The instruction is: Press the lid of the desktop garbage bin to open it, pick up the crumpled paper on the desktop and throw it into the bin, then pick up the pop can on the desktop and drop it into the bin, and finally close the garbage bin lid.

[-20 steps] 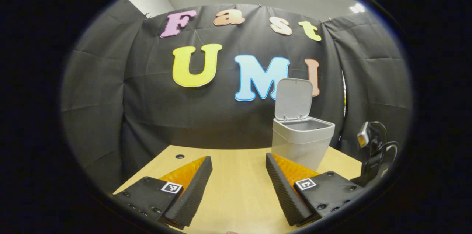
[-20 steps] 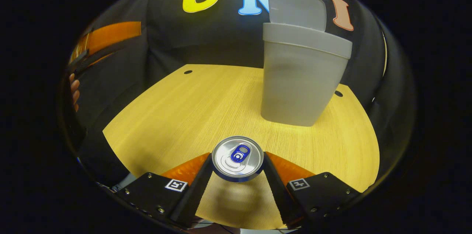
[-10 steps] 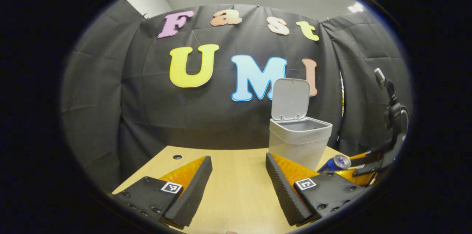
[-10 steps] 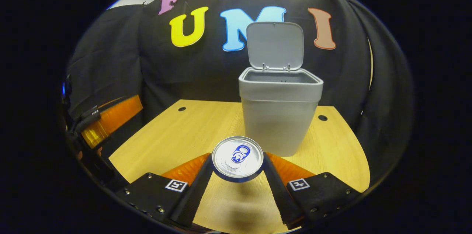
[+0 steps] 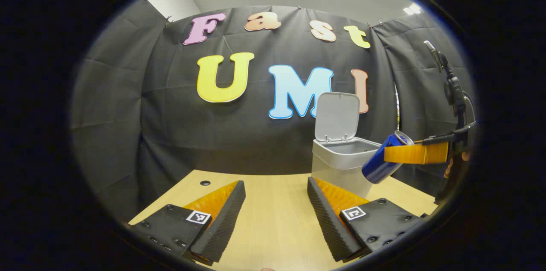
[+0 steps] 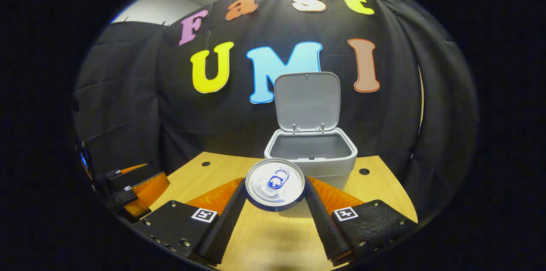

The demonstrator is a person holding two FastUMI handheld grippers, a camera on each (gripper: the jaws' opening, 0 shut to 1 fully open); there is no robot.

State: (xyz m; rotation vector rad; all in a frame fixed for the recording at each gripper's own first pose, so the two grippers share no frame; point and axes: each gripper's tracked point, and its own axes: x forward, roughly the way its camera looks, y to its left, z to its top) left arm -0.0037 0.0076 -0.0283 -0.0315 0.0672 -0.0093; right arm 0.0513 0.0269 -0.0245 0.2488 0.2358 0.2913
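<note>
Since half a second ago my right gripper [image 6: 275, 196] has risen: in the right gripper view I now look down into the open mouth of the pale grey plastic desktop bin [image 6: 310, 155], where before I saw mostly its front wall. In the left gripper view the blue aluminium pop can [image 5: 386, 158] has climbed from desk level to hang in the air beside the bin's rim, tilted, with the right gripper [image 5: 416, 153] clamped across it. The can [image 6: 275, 183] sits between my right jaws, its silver top and blue pull tab facing the camera, both jaws pressing on its sides, and it overlaps the near edge of the bin [image 5: 341, 162] in that view. The bin's flat grey lid [image 6: 307, 100] stands upright behind the opening, hinged at the back rim. My left gripper [image 5: 275, 215] has hardly moved; its jaws are spread wide with nothing between them, low over the light wooden desk [image 5: 273, 224]. It also appears at the far left of the right gripper view [image 6: 132, 192], well apart from the bin. The desk [image 6: 273, 245] has bare wood around the bin, with small dark round holes near its back edge on either side, and the black cloth wall just behind.
</note>
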